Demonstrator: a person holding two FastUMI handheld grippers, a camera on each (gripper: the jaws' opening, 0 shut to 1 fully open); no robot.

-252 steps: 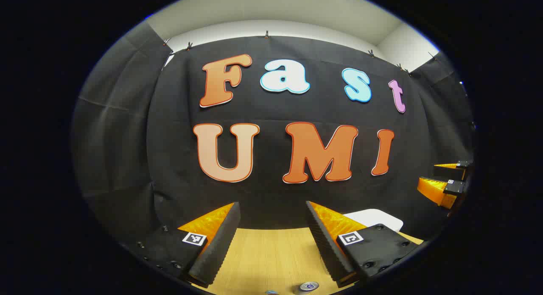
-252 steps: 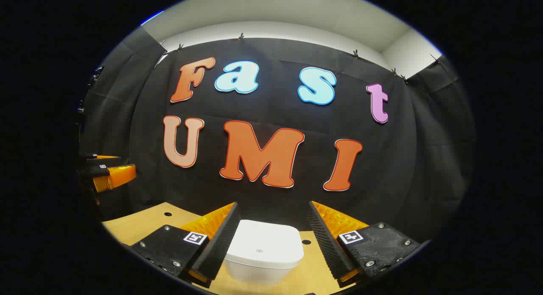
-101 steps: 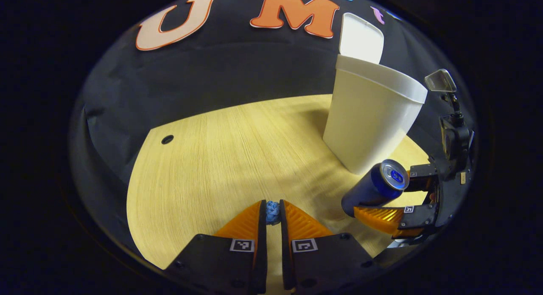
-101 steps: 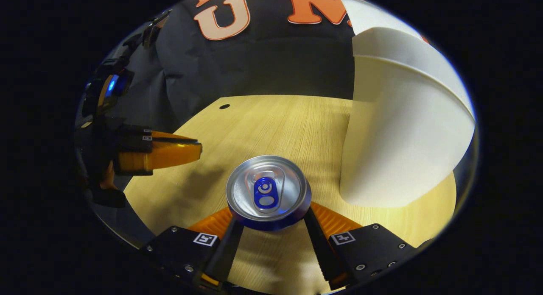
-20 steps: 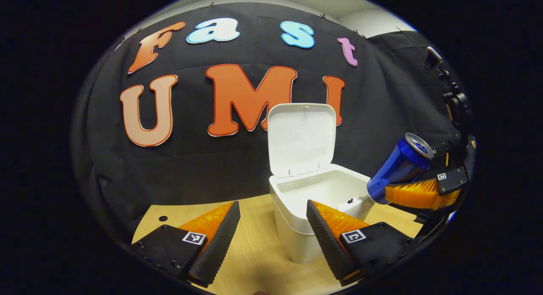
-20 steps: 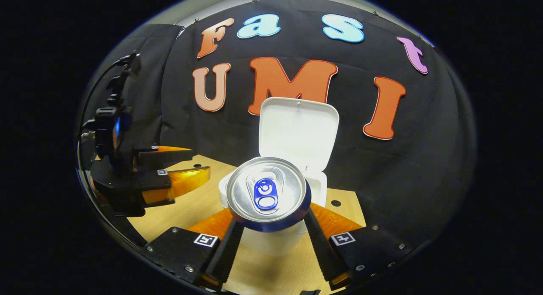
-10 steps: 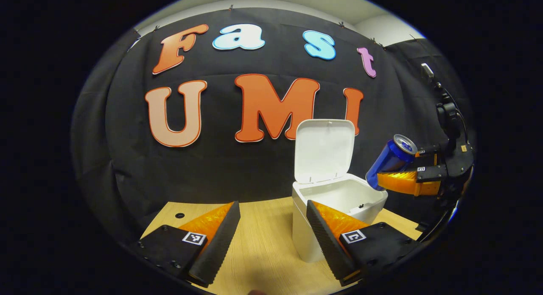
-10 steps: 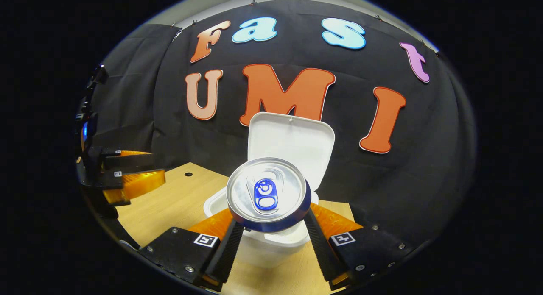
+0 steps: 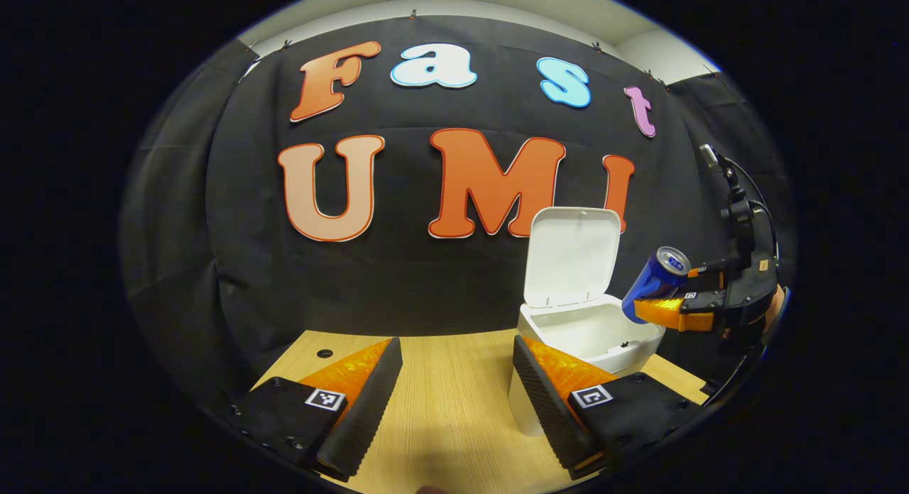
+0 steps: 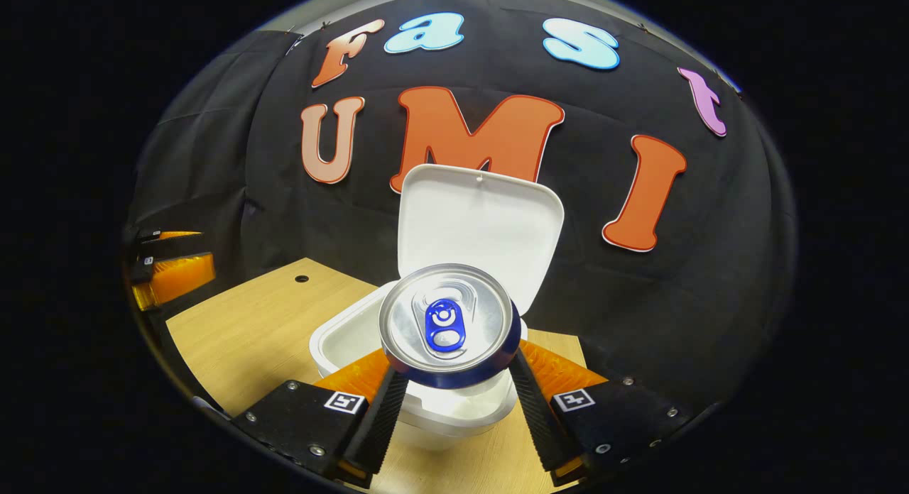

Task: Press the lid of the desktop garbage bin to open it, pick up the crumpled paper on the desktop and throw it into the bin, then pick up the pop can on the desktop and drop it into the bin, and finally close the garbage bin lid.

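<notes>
Jaws of the right gripper (image 10: pixel 451 402) are pinching the pop can (image 10: pixel 447 327) just above the open bin (image 10: pixel 341 341) near the worktop's far edge (left gripper (image 9: pixel 454 402) spread, idling); releasing should wait until the can is centring over the mouth.

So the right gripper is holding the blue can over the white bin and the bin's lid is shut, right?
Almost. The lid is not shut: it stands open, tipped up behind the bin, as the right gripper view shows. The rest holds: the right gripper grips the blue can above the bin's opening.
</notes>
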